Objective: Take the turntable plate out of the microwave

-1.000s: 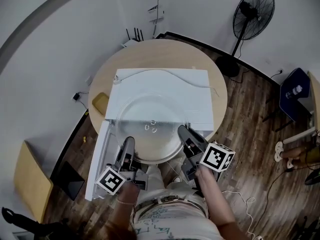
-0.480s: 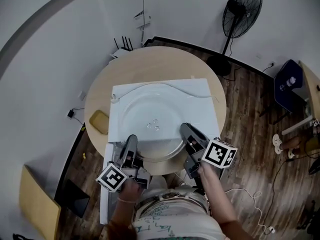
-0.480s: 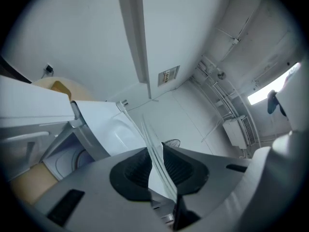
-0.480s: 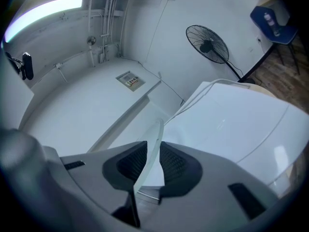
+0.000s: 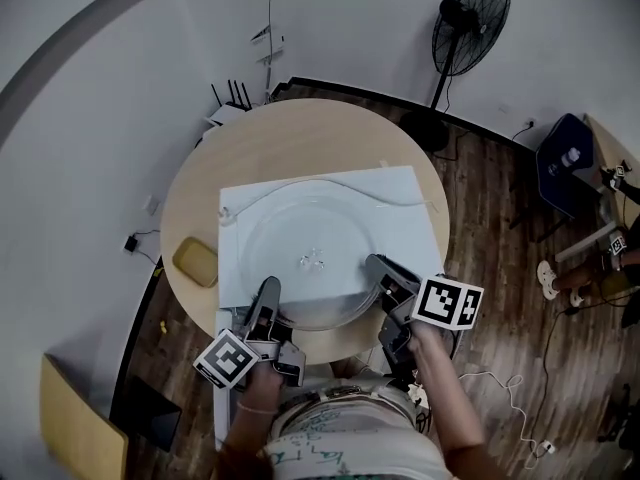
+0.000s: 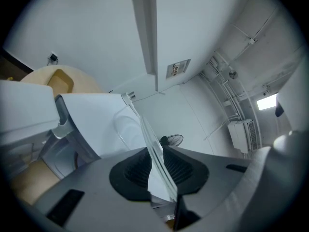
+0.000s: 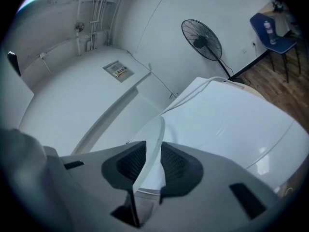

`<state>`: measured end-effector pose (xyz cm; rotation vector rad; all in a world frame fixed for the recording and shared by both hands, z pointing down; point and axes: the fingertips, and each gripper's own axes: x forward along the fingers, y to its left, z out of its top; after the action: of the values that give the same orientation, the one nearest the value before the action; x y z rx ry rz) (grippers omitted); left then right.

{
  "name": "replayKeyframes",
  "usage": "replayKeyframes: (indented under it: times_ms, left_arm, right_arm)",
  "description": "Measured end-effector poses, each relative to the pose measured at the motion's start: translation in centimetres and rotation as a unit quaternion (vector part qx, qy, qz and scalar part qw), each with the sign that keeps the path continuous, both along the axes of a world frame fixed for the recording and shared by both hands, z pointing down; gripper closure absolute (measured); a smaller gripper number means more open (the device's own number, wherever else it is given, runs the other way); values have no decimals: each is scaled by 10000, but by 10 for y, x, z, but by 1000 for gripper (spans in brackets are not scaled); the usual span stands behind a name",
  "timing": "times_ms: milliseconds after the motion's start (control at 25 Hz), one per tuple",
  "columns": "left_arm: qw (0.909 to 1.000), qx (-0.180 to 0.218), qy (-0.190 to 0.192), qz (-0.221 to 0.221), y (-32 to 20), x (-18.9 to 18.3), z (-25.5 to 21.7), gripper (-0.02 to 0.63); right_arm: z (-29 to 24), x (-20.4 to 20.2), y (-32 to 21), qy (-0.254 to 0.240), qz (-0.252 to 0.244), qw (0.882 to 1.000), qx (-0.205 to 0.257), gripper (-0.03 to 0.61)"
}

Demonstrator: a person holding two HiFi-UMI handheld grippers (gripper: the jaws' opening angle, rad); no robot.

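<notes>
The clear glass turntable plate point(image 5: 310, 258) lies flat over the top of the white microwave point(image 5: 410, 218), its near rim past the front edge. My left gripper point(image 5: 268, 293) is shut on the near-left rim. In the left gripper view the plate's edge point(image 6: 145, 129) runs up from between the left gripper's point(image 6: 157, 166) ribbed pads. My right gripper point(image 5: 378, 268) is at the near-right rim. Its jaws have just been opening. In the right gripper view the rim point(image 7: 155, 137) stands between the right gripper's point(image 7: 148, 161) pads, with a thin gap beside it.
The microwave stands on a round wooden table point(image 5: 300, 138), with a yellow block point(image 5: 195, 261) at its left. The open microwave door point(image 5: 225, 388) hangs near my left hand. A standing fan point(image 5: 470, 8) and a blue chair point(image 5: 560, 163) are on the wooden floor.
Both grippers have carried the plate away from me, from in front of the microwave to over its top. The right jaws have spread slightly around the rim.
</notes>
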<state>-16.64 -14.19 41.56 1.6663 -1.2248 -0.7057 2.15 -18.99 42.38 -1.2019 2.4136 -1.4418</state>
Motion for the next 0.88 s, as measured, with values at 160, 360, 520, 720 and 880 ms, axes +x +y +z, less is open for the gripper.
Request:
replayKeyframes:
  times_ms: [160,360,520,720,880]
  left_arm:
    - [9993,-361,-98,16,2,-2,7,531]
    - [9980,-588,-199,-82,6,-5,13,534]
    - [9980,-610,-24,-177,6,-6,14,540]
    - [9979,-540,192,-296,8,-5,14,549]
    - [9977,-574,-348,-115,13,-7,18,549]
  right_arm:
    - [6,-2,6,318,-256,9989,-242,491]
    - [15,-5,15,638,-603,9946,-551,479]
    - [15,-4,23,626,-931,9913,-691,476]
    - [19,-3,45,774,-1445,9844,-639,449]
    - [29,0,62,858,-1583,9821,-551,449]
